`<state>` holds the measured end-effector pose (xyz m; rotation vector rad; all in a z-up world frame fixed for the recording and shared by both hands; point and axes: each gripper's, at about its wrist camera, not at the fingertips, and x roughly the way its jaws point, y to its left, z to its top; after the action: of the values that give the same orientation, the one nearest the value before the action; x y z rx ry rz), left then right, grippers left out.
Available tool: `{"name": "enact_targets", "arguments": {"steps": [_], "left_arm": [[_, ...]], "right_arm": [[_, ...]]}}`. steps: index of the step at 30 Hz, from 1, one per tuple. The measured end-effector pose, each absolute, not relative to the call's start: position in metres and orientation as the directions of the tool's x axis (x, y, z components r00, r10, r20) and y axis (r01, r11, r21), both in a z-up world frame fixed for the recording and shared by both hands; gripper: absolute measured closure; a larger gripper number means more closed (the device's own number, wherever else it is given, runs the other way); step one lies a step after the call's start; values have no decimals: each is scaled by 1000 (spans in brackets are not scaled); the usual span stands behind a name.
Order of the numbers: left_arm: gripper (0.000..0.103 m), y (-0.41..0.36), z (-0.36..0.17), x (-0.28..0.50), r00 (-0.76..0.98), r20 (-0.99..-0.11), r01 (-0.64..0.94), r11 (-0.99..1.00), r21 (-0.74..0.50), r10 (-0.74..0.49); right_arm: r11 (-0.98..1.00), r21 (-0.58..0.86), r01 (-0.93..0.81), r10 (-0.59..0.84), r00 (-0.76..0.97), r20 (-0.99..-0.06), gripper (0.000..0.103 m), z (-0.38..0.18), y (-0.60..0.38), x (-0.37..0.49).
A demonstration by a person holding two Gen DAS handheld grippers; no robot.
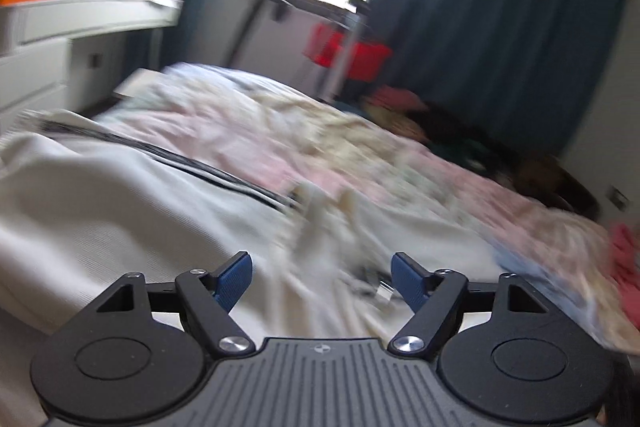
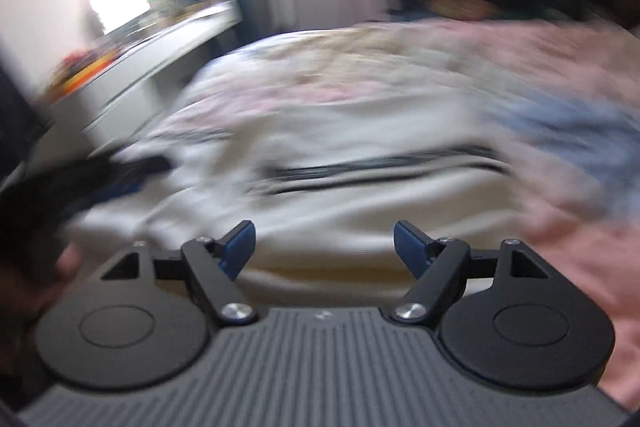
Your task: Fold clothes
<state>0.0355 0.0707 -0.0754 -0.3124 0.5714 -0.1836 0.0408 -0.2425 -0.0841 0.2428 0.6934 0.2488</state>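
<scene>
A cream-white garment with thin dark stripes (image 1: 120, 195) lies spread and rumpled on the bed, right in front of my left gripper (image 1: 322, 277). That gripper is open and empty, its blue pads apart just above the cloth. The same garment (image 2: 340, 195) shows blurred in the right wrist view, its dark stripes running across the middle. My right gripper (image 2: 324, 247) is open and empty, hovering over the garment's near edge. A dark shape at the left of the right wrist view is too blurred to identify.
The bed has a pink and cream floral cover (image 1: 360, 147). A white dresser (image 1: 60, 39) with clutter stands at the left. A pile of dark and coloured clothes (image 1: 440, 123) lies at the bed's far side, by a red item (image 1: 348, 51) and dark curtains.
</scene>
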Motion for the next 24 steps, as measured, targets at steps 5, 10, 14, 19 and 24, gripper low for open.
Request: {"name": "enact_targets", "arguments": {"steps": [5, 10, 14, 19, 24], "left_arm": [[37, 49, -90, 42, 774, -525, 172, 915, -365, -355], [50, 47, -106, 52, 732, -586, 139, 918, -371, -348], [61, 37, -115, 58, 696, -639, 137, 934, -329, -327], [74, 27, -117, 58, 708, -654, 152, 961, -230, -268], [93, 32, -112, 53, 737, -634, 111, 968, -225, -232]], "right_arm": [[839, 536, 96, 299, 741, -601, 25, -101, -309, 58], [614, 757, 222, 426, 715, -555, 23, -134, -343, 68], [545, 804, 236, 466, 712, -525, 23, -144, -345, 65], [630, 758, 170, 477, 686, -550, 24, -138, -321, 65], [809, 581, 87, 364, 702, -612, 24, -120, -291, 59]]}}
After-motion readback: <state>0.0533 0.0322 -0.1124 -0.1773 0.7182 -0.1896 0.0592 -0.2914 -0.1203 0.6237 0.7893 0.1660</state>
